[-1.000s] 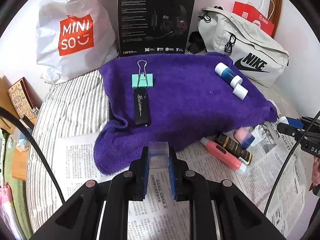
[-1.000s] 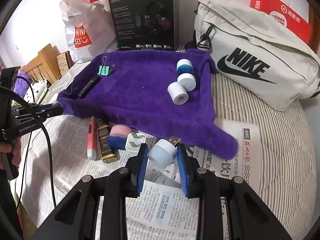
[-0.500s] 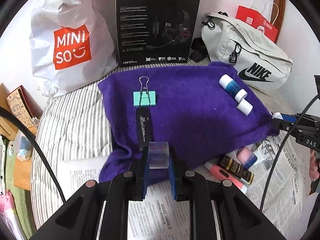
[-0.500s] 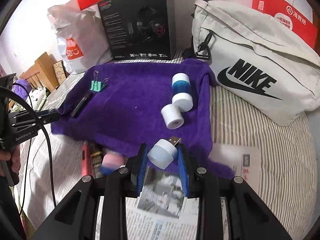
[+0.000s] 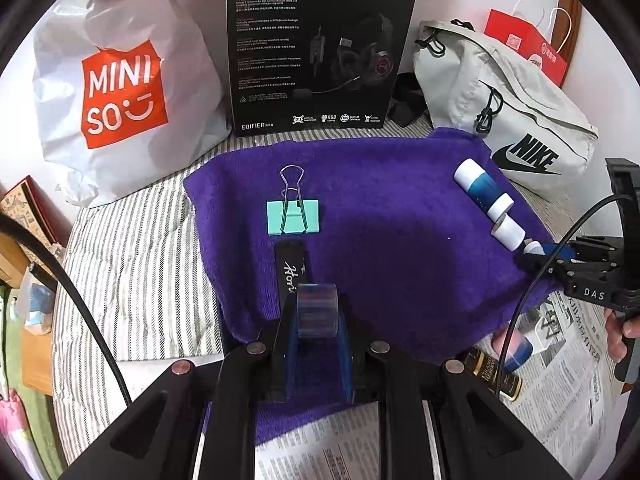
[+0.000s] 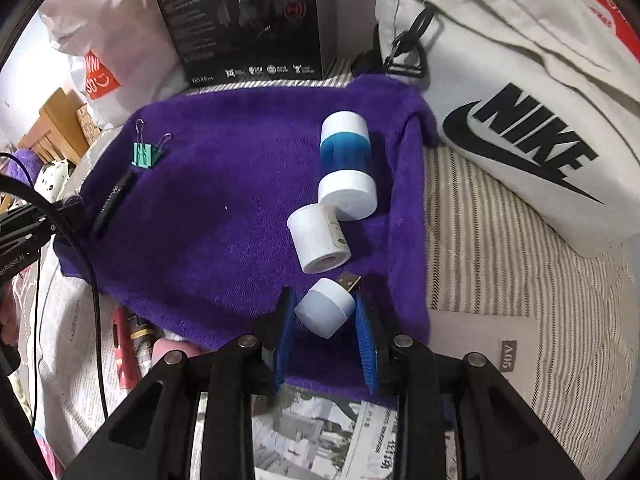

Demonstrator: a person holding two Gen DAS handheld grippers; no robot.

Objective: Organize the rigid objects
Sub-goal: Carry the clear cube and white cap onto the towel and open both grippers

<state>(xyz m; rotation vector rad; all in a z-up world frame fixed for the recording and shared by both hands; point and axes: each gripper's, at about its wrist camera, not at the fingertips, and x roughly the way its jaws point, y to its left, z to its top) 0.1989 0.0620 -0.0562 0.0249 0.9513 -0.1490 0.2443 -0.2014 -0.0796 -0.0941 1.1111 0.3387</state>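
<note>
A purple towel (image 5: pixel 392 216) lies on the striped bed. On it are a green binder clip (image 5: pixel 293 218), a black flat stick (image 5: pixel 291 270), a blue-and-white bottle (image 5: pixel 482 188) and a white cap (image 5: pixel 508 234). My left gripper (image 5: pixel 317 312) is shut on a clear plastic block (image 5: pixel 317 310) above the towel's near edge, just behind the black stick. My right gripper (image 6: pixel 325 312) is shut on a white USB light (image 6: pixel 326 308) over the towel's near right part, close to the white cap (image 6: pixel 320 240) and the bottle (image 6: pixel 346 164).
Newspaper (image 5: pixel 568 364) in front holds a pink tube (image 6: pixel 122 356), a black-gold tube (image 5: pixel 492 370) and a pink-blue item (image 5: pixel 516 350). A Miniso bag (image 5: pixel 120 88), a black headset box (image 5: pixel 316 44) and a Nike bag (image 6: pixel 520 120) stand behind the towel.
Both grippers have moved forward from above the newspaper to above the towel, each still holding its object. The right one now nears the white cap.
</note>
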